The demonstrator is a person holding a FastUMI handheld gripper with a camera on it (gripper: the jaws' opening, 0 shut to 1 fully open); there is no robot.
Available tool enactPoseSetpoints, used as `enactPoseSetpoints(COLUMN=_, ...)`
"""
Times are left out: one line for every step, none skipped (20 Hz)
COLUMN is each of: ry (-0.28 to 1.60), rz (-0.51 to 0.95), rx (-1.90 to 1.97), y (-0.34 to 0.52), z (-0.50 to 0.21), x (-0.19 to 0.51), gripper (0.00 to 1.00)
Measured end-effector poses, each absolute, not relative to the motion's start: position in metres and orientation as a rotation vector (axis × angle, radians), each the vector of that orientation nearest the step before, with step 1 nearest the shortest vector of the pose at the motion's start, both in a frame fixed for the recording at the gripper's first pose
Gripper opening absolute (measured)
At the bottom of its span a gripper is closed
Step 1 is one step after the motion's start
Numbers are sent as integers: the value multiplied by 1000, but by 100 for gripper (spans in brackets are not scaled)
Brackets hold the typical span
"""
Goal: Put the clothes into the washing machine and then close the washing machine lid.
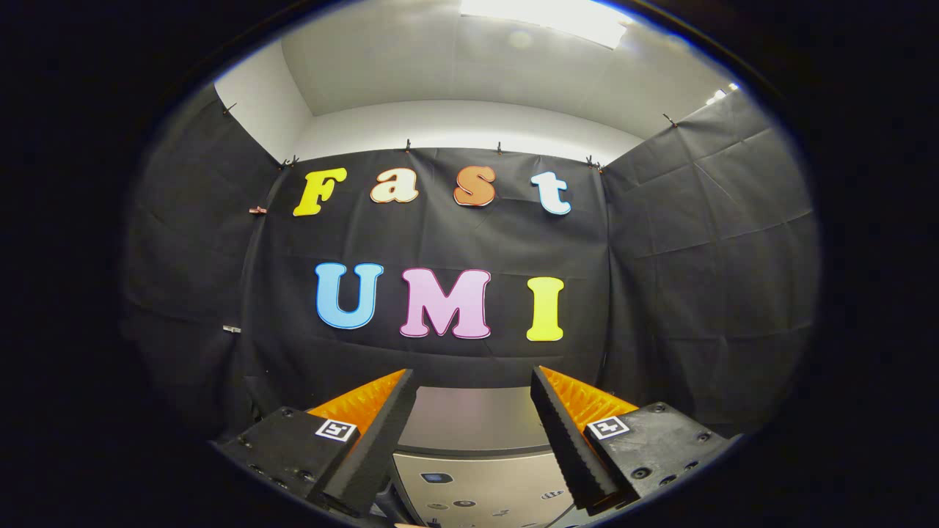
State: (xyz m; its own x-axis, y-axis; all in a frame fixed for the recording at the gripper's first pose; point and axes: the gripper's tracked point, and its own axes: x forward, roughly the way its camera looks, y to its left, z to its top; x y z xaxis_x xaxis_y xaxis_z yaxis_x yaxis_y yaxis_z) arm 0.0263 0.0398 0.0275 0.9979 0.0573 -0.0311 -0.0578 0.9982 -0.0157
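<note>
Claw [473, 381] spread wide, nothing between its fingers (washing machine [473, 440] top just ahead, below them)

The washing machine [469, 422] shows a closed grey lid above its button panel.

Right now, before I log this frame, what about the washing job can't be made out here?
- Washing machine: the gripper view catches a grey top and a strip of control panel between the fingers; the fingers cover the rest.
- Lid: open or shut cannot be told.
- Panel buttons: too small to make out.
- Gripper: open, holding nothing, aimed at the booth wall.
</note>
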Motion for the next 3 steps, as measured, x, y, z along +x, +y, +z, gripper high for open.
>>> enactPoseSetpoints(ry=29, rz=59, rx=-19, y=40, z=27, x=26, gripper=98)
enactPoseSetpoints(ry=27, rz=61, rx=-22, y=41, z=28, x=25, gripper=98)
enactPoseSetpoints(ry=27, rz=63, rx=-24, y=41, z=28, x=25, gripper=98)
